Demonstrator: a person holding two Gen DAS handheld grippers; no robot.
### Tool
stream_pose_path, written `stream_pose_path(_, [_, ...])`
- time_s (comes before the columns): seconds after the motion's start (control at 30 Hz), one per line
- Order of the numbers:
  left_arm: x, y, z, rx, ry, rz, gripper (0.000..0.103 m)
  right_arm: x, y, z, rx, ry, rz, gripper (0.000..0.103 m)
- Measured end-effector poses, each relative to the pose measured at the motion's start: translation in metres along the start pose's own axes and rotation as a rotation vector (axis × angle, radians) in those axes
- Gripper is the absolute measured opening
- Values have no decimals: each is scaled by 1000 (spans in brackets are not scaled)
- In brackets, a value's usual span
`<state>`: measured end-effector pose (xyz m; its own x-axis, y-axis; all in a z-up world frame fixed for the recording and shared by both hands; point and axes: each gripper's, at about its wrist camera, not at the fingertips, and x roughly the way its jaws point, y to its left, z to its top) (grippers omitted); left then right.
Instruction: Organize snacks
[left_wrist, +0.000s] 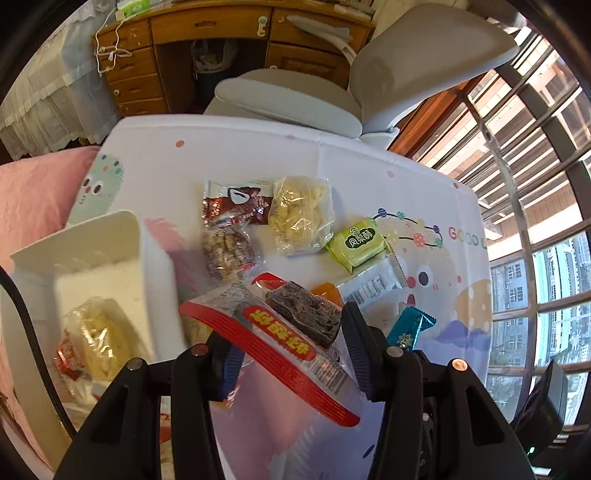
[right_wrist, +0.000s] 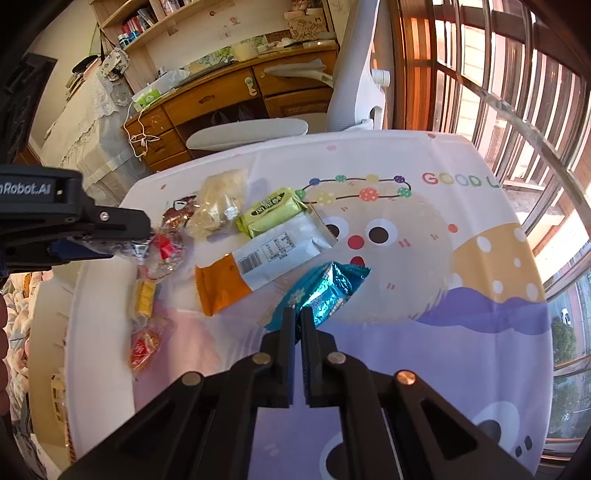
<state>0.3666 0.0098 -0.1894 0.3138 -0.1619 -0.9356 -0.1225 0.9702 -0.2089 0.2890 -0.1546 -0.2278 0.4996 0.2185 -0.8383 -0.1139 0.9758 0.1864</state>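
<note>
My left gripper (left_wrist: 284, 350) has its jaws wide apart, with a red-edged clear packet holding a dark bar (left_wrist: 291, 328) between them, seemingly unpinched. In the right wrist view the left gripper (right_wrist: 140, 236) hangs over the table's left side with a crinkly packet (right_wrist: 166, 247) at its tips. My right gripper (right_wrist: 298, 317) is shut on the edge of a teal foil packet (right_wrist: 325, 291), also seen in the left view (left_wrist: 408, 328). A white bin (left_wrist: 110, 258) at left holds a yellow puffed snack bag (left_wrist: 99, 336).
On the cartoon tablecloth (right_wrist: 406, 258) lie a green packet (right_wrist: 273, 212), a white-and-orange packet (right_wrist: 258, 266), a clear bag of yellow puffs (left_wrist: 301, 214), a brown chocolate wrapper (left_wrist: 236, 206) and a nut bar (left_wrist: 229, 253). A grey chair (left_wrist: 406, 74) stands behind the table.
</note>
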Motion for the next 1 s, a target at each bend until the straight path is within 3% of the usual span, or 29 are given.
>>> stream_pose_path(0.23, [-39, 12, -18, 41, -51, -34, 49, -27, 13, -5, -22, -32, 3, 2])
stream_pose_path(0.33, [-55, 22, -29, 43, -73, -106, 49, -41, 20, -7, -43, -52, -1, 2])
stream_pose_path(0.6, [-92, 44, -62, 111, -135, -188, 49, -77, 43, -16, -68, -100, -20, 2])
stream_pose_path(0.77, [-119, 68, -78, 138, -191, -250, 49, -99, 72, -29, -109, -135, -37, 2])
stream_pose_path(1.0, [-153, 109, -96, 179, -239, -268, 49, -116, 118, -53, -116, -145, -28, 2])
